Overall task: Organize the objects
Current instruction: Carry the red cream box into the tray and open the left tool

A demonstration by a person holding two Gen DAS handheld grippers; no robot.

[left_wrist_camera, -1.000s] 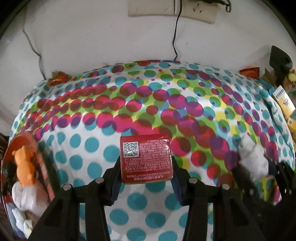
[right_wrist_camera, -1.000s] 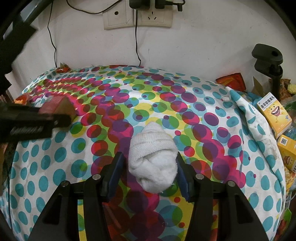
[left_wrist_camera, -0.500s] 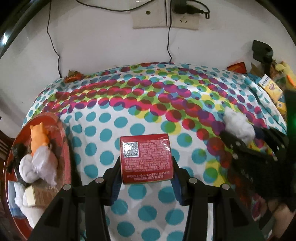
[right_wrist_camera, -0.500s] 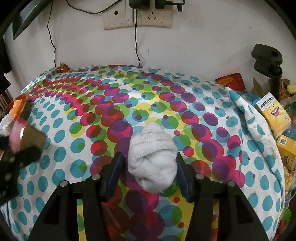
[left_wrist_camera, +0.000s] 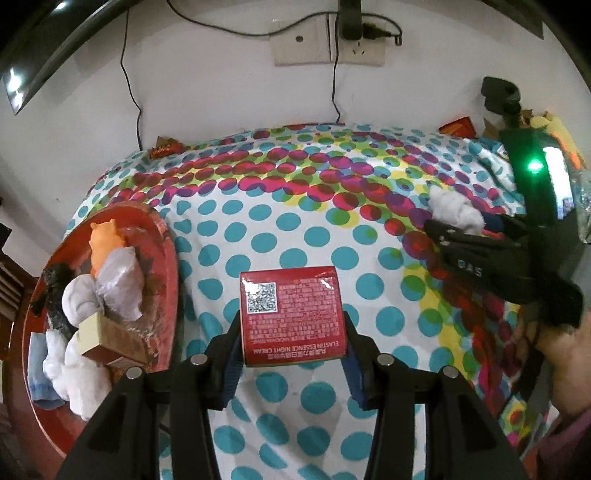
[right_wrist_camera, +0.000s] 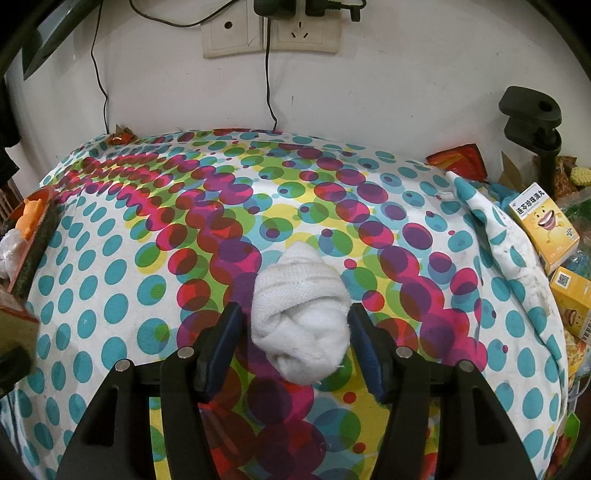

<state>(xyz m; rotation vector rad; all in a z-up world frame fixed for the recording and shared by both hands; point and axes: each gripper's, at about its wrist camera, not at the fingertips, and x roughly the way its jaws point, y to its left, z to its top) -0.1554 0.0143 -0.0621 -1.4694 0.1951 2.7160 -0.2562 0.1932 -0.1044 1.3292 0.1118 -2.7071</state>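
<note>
Now left tongs [left_wrist_camera: 293, 334] clenched on red cream box [left_wrist_camera: 291, 314] near bench's left edge, right tongs [right_wrist_camera: 295, 343] opening, released around white sock ball [right_wrist_camera: 301, 317].

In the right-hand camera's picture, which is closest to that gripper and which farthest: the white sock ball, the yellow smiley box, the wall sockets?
1. White sock ball: between the right gripper fingers.
2. Yellow smiley box: table's right edge.
3. Wall sockets: wall behind the table.
</note>
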